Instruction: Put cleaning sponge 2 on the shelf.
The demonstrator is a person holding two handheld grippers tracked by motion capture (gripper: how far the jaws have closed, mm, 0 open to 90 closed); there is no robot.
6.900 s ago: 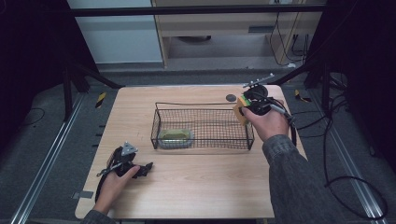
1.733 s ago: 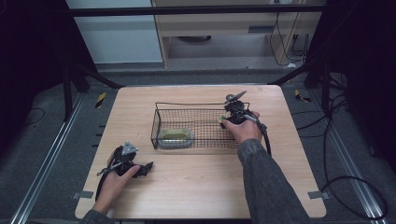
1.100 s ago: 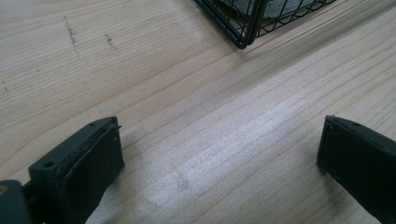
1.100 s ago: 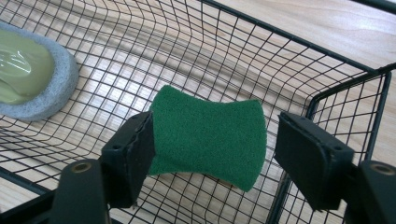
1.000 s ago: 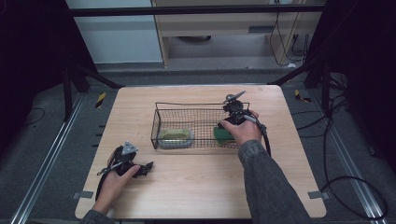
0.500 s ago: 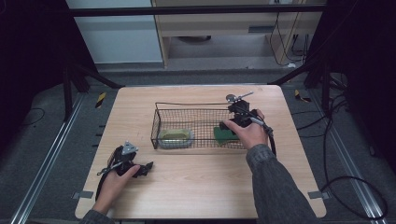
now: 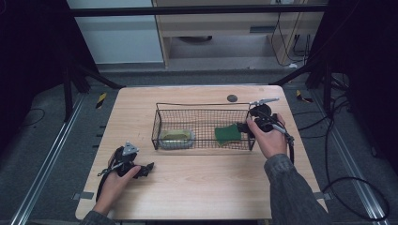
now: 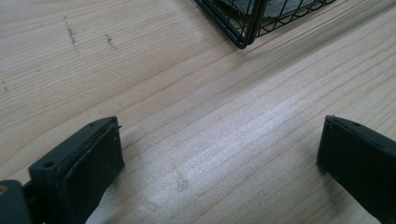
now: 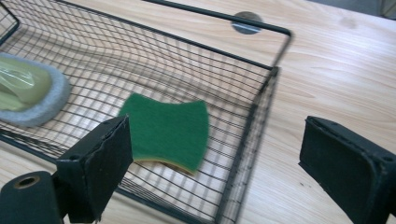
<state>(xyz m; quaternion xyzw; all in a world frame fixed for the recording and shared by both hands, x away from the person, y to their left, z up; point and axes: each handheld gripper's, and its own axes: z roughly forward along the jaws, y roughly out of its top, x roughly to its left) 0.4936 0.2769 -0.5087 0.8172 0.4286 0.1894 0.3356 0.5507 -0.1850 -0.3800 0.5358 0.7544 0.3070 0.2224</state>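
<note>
Right gripper: jaws spread wide, nothing between them, poised at the basket's right end wall. Just beyond the left jaw, the green sponge lies flat on the mesh floor, centre-frame in the right gripper view. Wire basket sits mid-table; a second pad, grey-rimmed, lies at its left end. Left gripper: jaws wide, empty, over bare wood at lower left of the high view. Judgement: sponge appears deposited; no loose items visible on the table.
</note>
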